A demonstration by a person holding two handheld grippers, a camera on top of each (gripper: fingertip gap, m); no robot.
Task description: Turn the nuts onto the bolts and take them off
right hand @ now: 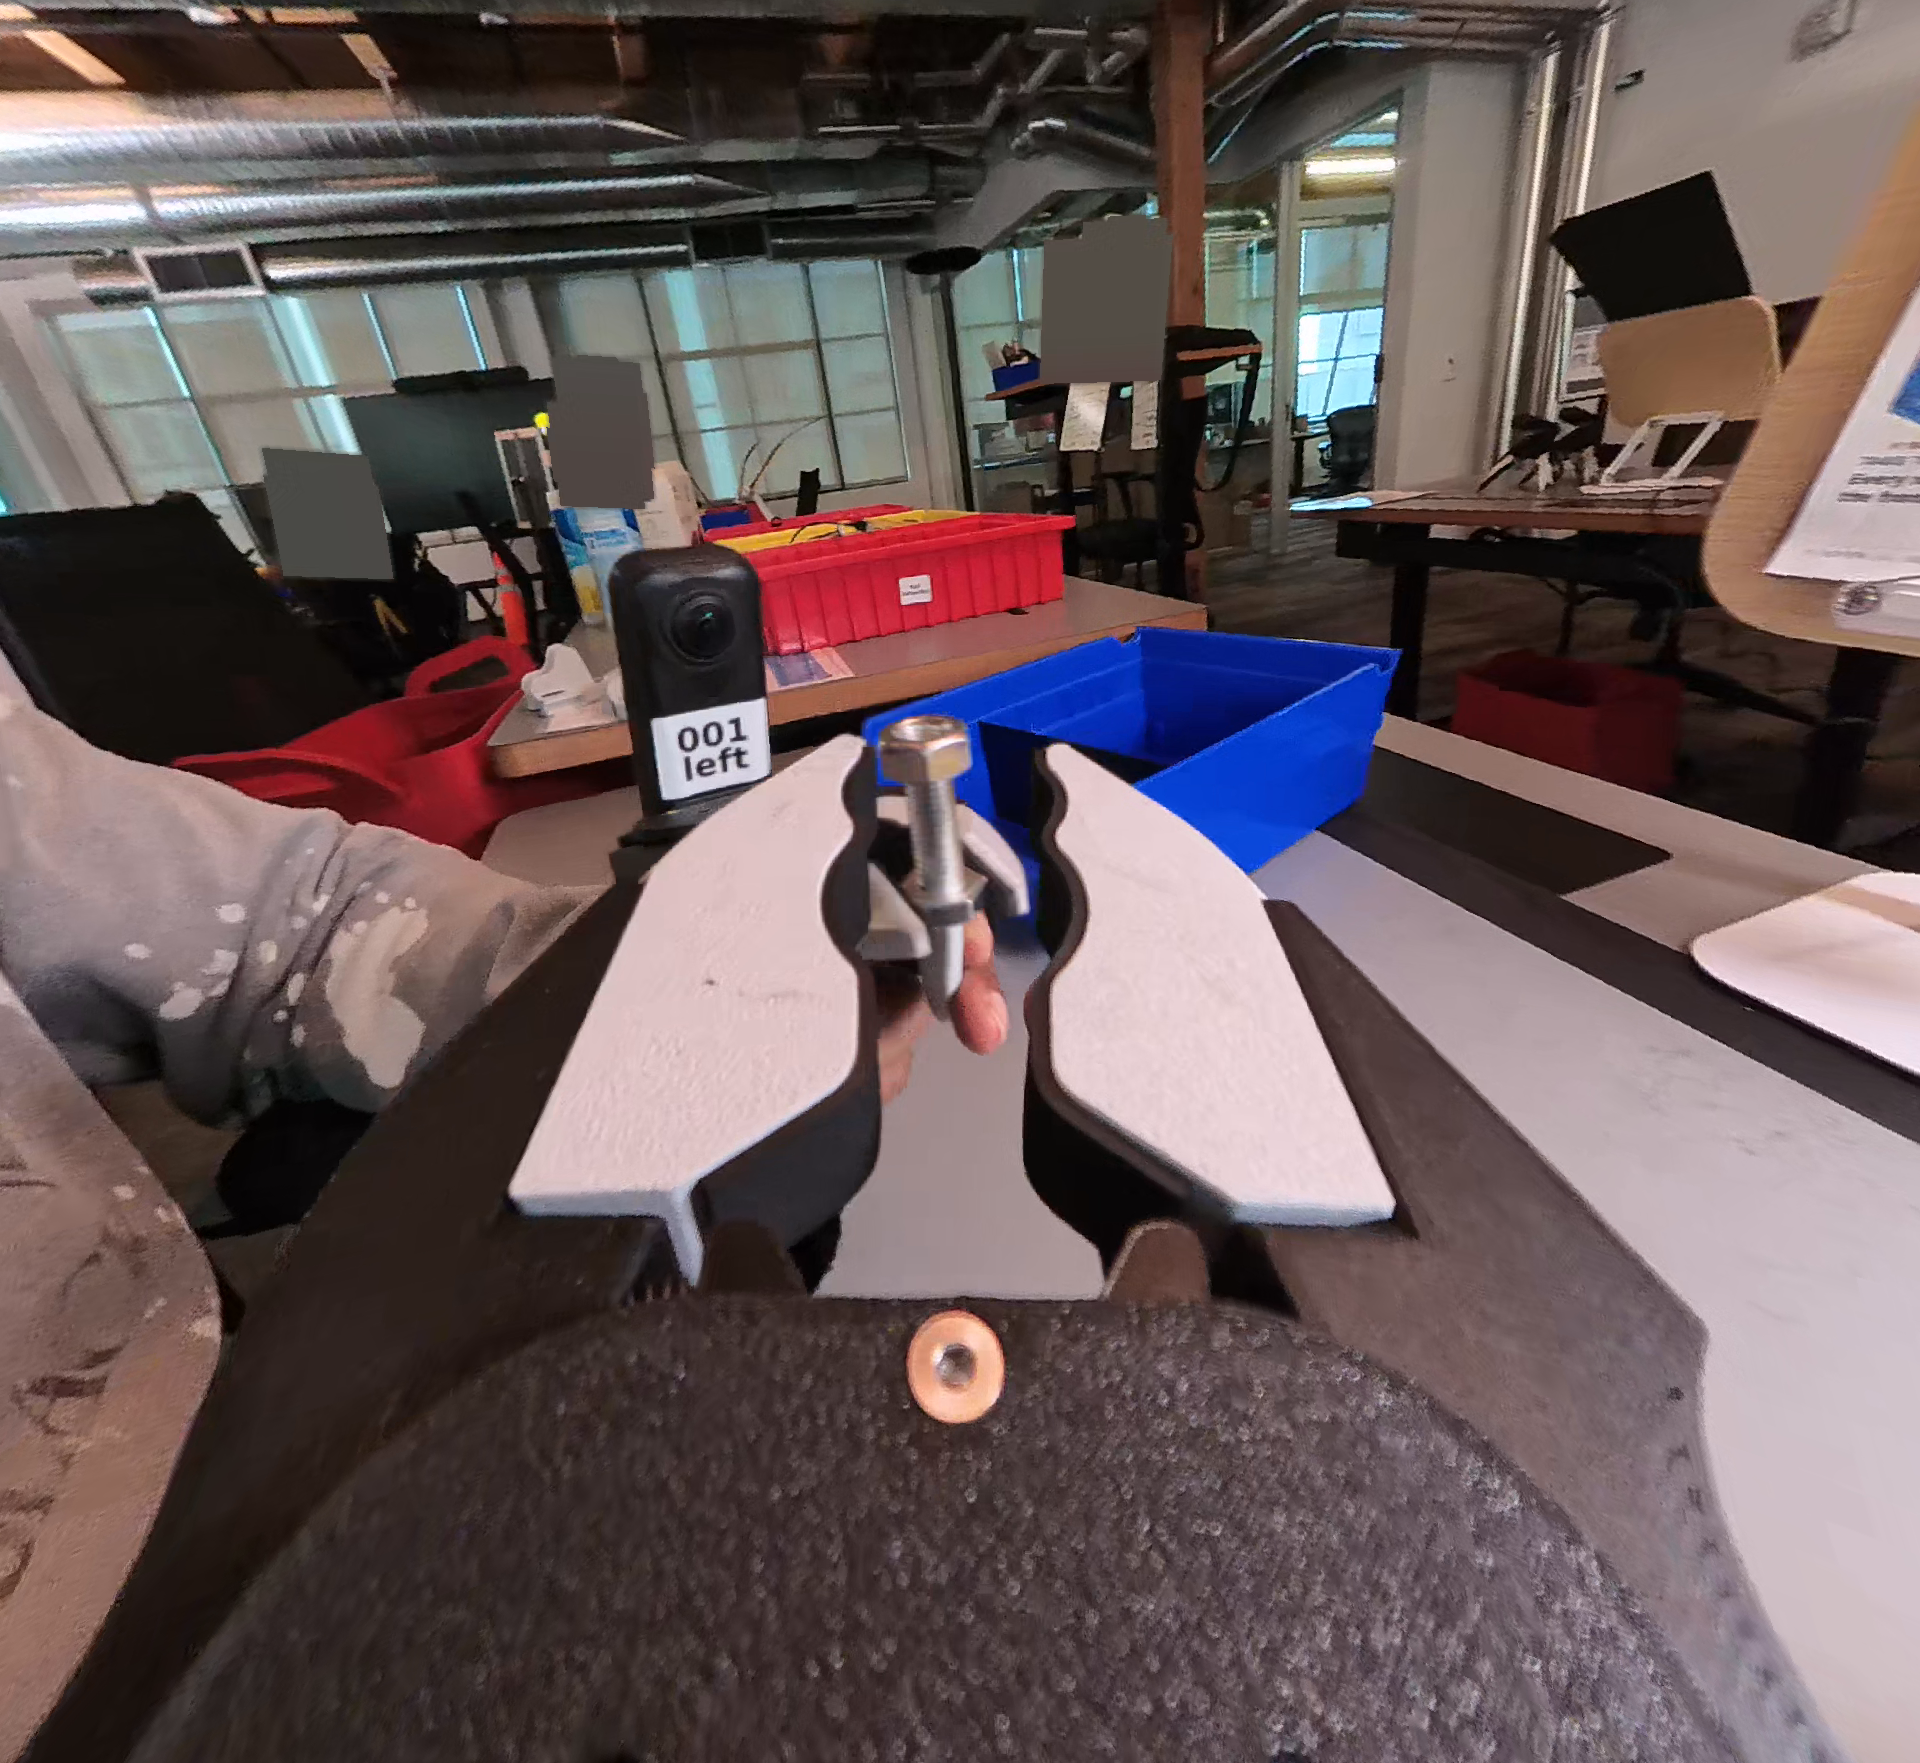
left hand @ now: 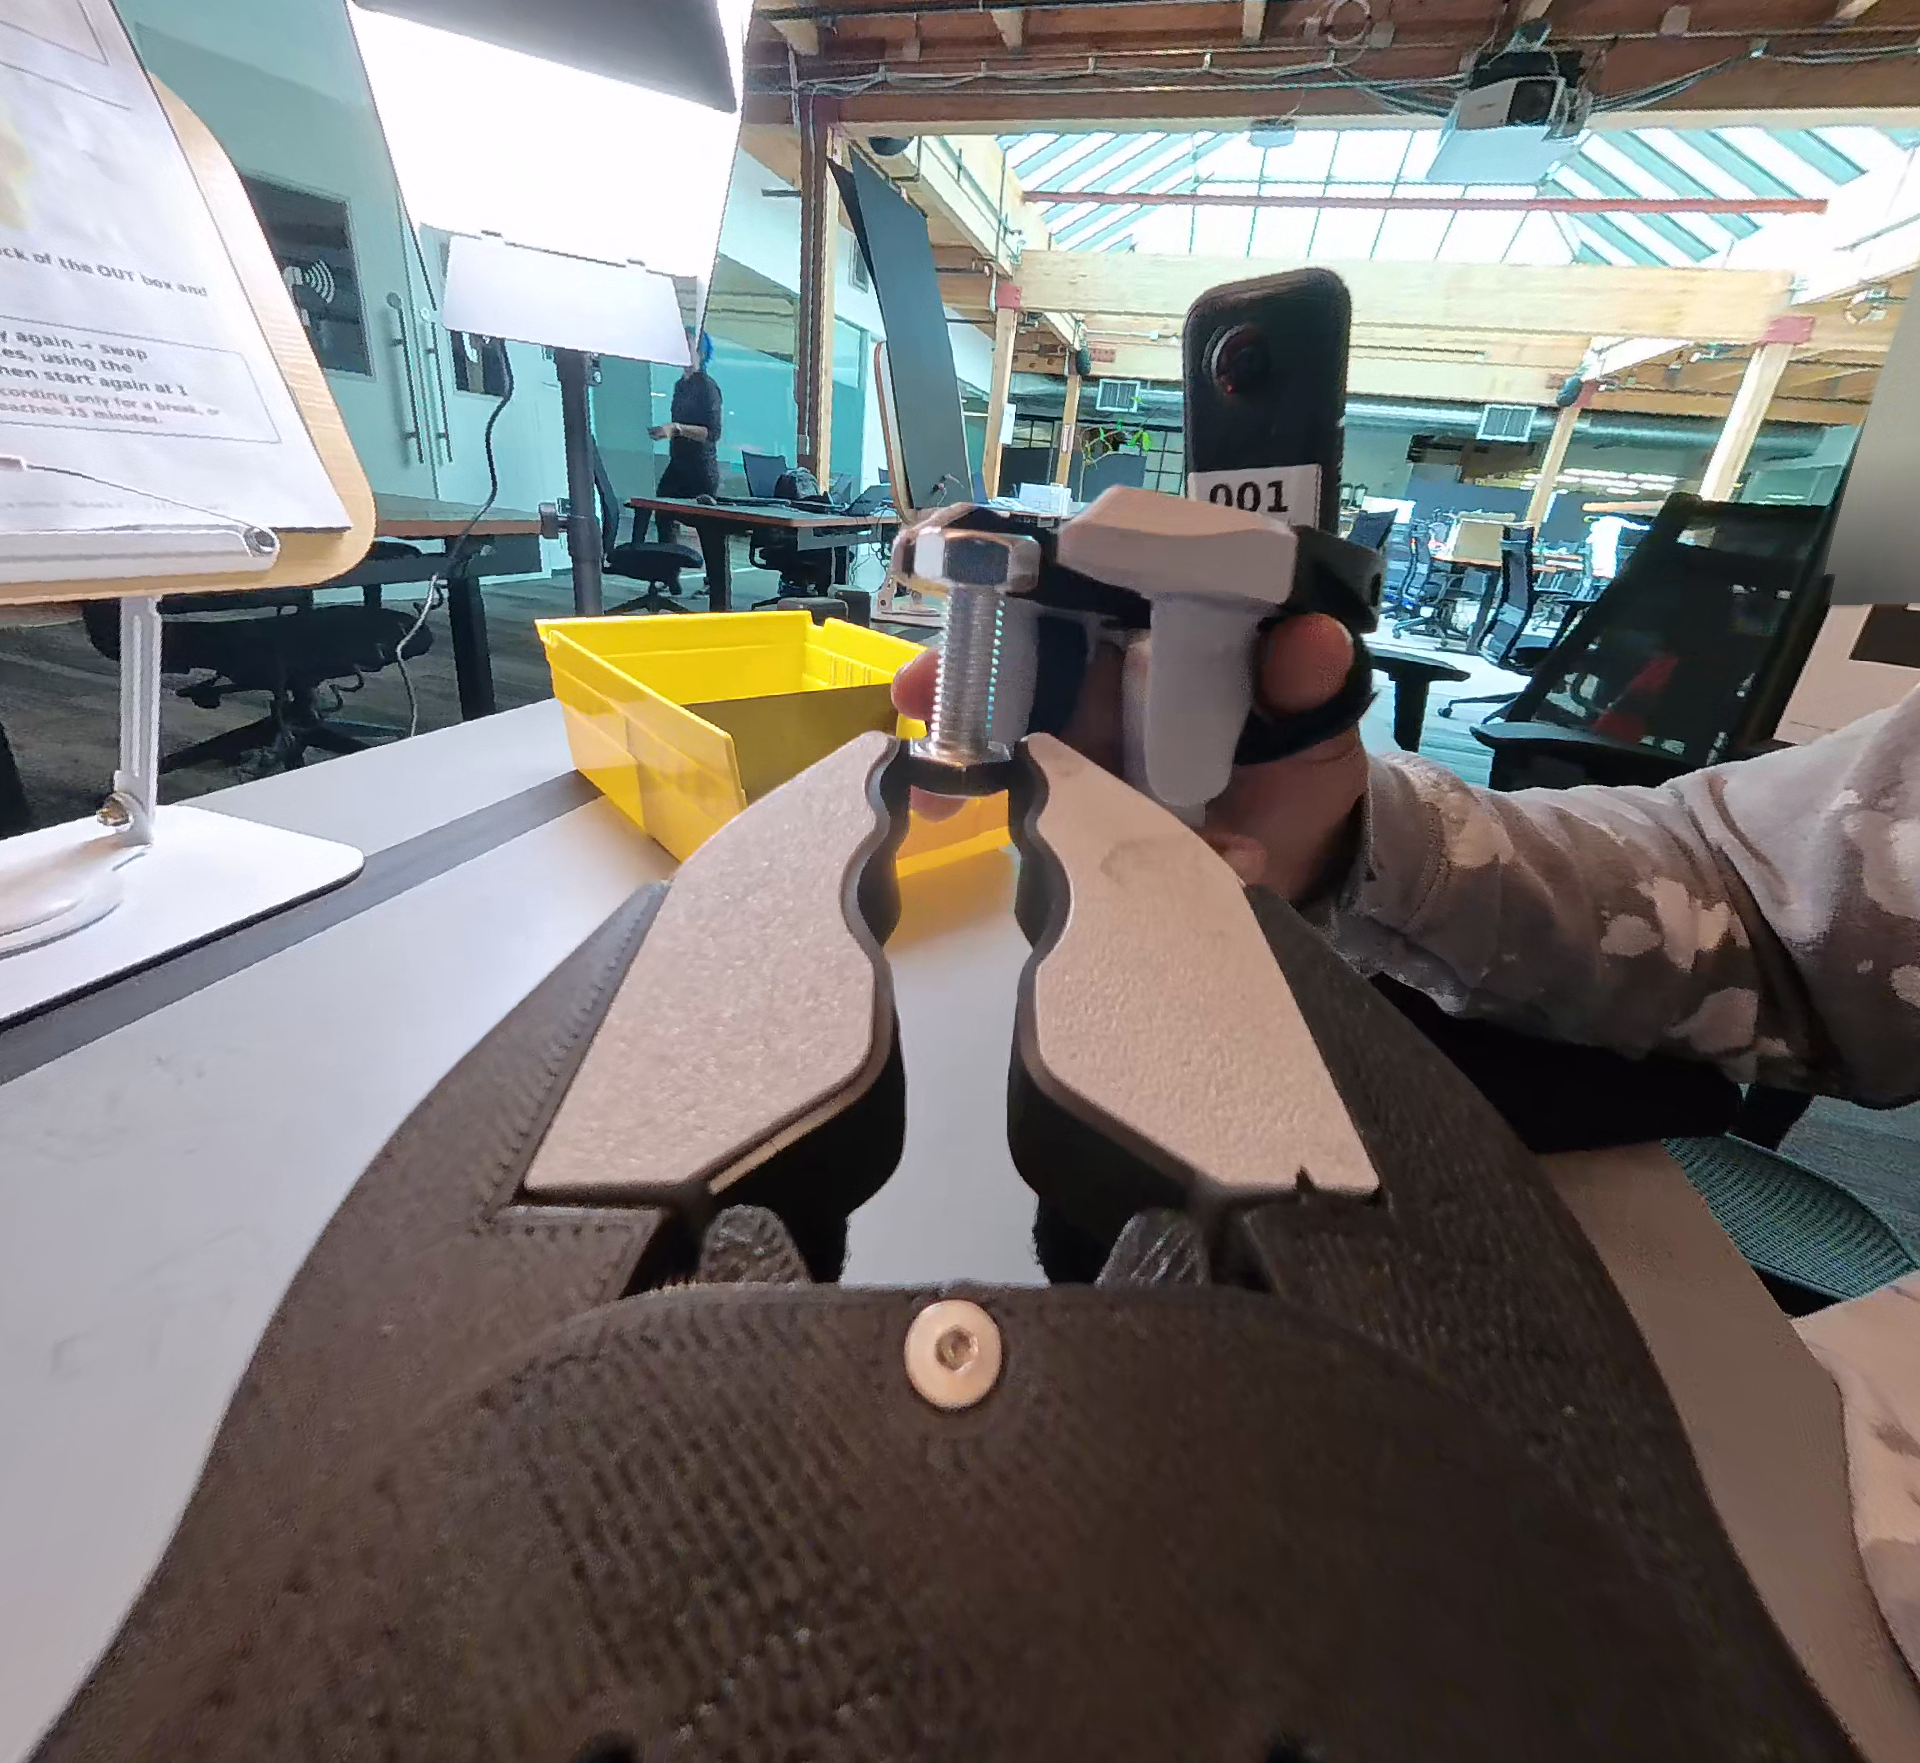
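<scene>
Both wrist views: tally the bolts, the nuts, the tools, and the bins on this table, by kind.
bolt: 1
nut: 1
tools: 2, left tool and right tool
bins: 2, yellow bin and blue bin
Total: 6
</scene>
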